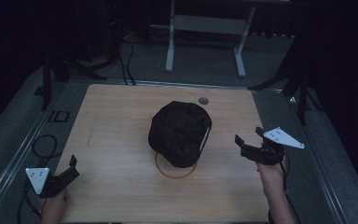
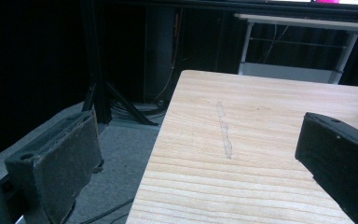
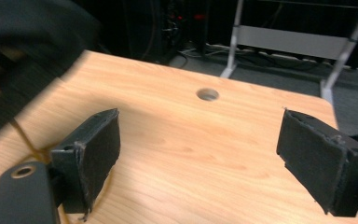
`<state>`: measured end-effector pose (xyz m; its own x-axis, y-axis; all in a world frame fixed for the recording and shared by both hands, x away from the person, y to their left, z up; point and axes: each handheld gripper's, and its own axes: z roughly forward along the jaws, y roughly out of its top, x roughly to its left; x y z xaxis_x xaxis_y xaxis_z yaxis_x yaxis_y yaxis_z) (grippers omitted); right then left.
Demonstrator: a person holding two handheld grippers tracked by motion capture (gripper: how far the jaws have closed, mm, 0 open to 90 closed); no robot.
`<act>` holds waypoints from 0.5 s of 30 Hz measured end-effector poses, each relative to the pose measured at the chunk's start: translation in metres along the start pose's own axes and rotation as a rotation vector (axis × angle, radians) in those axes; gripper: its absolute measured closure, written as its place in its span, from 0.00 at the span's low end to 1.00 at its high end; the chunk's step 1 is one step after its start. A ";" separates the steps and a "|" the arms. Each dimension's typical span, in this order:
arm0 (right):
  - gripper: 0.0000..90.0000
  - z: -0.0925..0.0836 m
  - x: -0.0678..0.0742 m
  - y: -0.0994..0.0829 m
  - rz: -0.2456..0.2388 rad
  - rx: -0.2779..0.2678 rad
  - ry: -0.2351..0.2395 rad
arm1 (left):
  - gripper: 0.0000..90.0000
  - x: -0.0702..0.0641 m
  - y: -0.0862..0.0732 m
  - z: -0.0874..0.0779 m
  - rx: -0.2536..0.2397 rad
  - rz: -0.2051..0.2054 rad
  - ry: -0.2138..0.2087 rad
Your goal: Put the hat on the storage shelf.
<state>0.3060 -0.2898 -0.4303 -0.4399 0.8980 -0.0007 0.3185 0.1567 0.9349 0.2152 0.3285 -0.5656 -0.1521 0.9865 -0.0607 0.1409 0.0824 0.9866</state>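
A black cloth bundle point(image 1: 179, 132), crumpled into a dome that may be a bag or a cap, sits at the middle of the wooden tabletop point(image 1: 112, 140), its near edge lying over a thin tan ring point(image 1: 175, 171) whose make cannot be told; by its slack folds it looks soft and light, likely to sag and slip rather than break, so a pinch on a raised fold or on the dark cord point(image 1: 208, 133) along its right side seems the surest hold. The right gripper point(image 1: 251, 140) hovers just to its right with jaws spread wide and empty, while the left gripper point(image 1: 71, 167) sits well apart at the near left corner, jaws likewise parted. The high view gives the whole layout; the right gripper view adds a round hole point(image 3: 207, 94) in the tabletop up close and a blurred dark edge of the bundle, and the left gripper view shows a pale scuff point(image 2: 223, 133) in the wood
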 end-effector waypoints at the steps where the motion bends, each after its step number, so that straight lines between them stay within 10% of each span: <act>1: 0.14 0.000 -0.003 -0.005 0.000 0.004 -0.006 | 0.01 0.000 0.000 0.000 0.000 0.000 0.000; 15: 0.14 0.001 -0.039 -0.067 0.024 0.036 -0.102 | 0.01 0.000 0.000 0.000 -0.001 0.001 0.000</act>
<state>0.3027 -0.3352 -0.4927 -0.3449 0.9385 -0.0167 0.3581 0.1480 0.9219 0.2152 0.3283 -0.5656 -0.1520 0.9866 -0.0594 0.1399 0.0810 0.9869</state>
